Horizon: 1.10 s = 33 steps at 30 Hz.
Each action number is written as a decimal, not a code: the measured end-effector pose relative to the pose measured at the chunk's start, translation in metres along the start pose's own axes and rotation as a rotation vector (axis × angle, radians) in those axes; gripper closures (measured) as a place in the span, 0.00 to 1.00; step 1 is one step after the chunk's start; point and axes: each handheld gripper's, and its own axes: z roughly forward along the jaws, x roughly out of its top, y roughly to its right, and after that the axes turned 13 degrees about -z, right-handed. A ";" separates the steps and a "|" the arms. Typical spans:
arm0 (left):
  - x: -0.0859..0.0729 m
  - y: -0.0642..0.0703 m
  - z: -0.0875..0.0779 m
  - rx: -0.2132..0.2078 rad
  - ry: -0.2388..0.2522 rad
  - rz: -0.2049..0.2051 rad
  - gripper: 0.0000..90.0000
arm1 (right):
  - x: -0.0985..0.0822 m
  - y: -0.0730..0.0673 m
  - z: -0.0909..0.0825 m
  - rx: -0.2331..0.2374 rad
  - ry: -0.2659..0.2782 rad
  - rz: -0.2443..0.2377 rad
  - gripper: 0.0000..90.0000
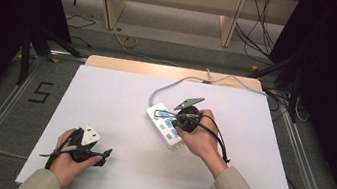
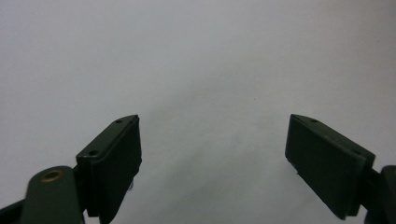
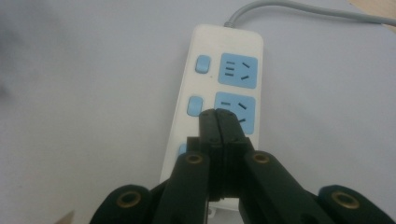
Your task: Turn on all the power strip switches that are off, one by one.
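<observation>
A white power strip (image 1: 169,134) with blue sockets and blue switches lies right of the middle of the white table (image 1: 105,100). Its grey cord (image 1: 167,87) runs off toward the far edge. My right gripper (image 1: 180,121) hangs over the strip, its grey plate pointing away. In the right gripper view the jaws are shut with nothing between them. The right gripper's tip (image 3: 218,114) sits above the power strip (image 3: 233,51), between the middle switch and the middle socket. Whether it touches I cannot tell. My left gripper (image 1: 104,157) rests near the front left, open (image 2: 215,149) over bare white surface.
The table's far wooden edge (image 1: 170,71) meets a floor with loose cables and a yellow ring (image 1: 130,42). Wooden furniture legs stand behind. Metal rails run along both sides, and a black "5" (image 1: 40,91) is marked on the floor at the left.
</observation>
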 end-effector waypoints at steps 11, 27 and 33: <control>0.000 0.000 0.000 -0.001 0.000 -0.001 0.21 | 0.007 0.004 0.010 0.001 -0.012 -0.001 1.00; 0.000 0.000 0.000 -0.003 -0.001 0.001 0.21 | 0.023 0.010 0.031 0.008 -0.032 0.005 1.00; 0.000 0.000 0.000 -0.005 0.001 0.000 0.21 | 0.030 0.012 0.041 0.012 -0.043 0.002 1.00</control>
